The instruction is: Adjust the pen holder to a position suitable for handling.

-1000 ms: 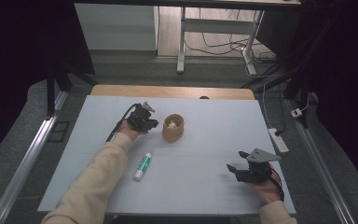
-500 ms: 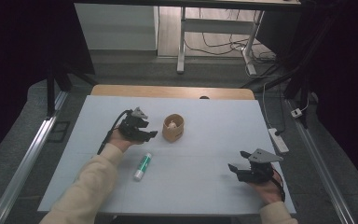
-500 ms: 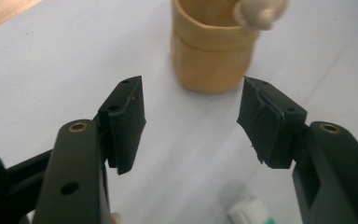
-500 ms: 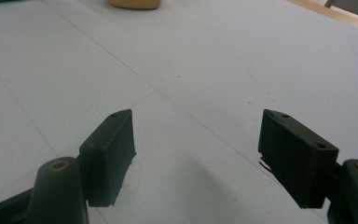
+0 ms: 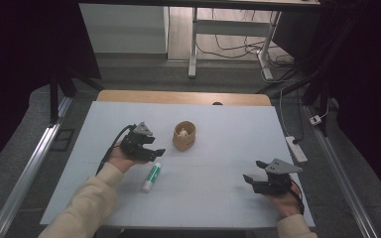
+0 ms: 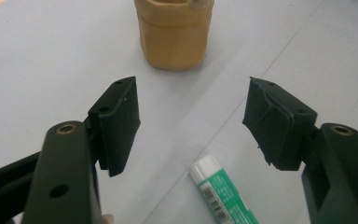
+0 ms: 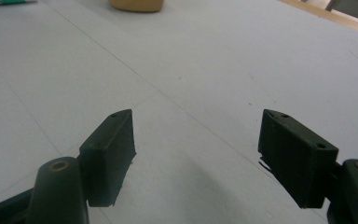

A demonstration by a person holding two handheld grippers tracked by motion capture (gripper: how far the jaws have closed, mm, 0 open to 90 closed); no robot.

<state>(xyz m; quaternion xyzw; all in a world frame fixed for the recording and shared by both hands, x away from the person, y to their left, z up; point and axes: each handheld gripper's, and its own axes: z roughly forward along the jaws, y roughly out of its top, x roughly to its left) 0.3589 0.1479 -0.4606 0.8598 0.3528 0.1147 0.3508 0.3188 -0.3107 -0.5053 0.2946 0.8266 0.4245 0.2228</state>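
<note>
Bare tabletop (image 5: 218, 173) between both hands; only wooden cup (image 5: 184, 136) and glue stick (image 5: 152, 176) in the way

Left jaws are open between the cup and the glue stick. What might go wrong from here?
1. The left gripper, whose jaws have just been opening with nothing between them, sits close to the small tan cup; a forward push might tip it and spill the pale item inside.
2. The glue stick lies flat on the table just below the jaws; being round, it may roll if nudged off-centre.
</note>
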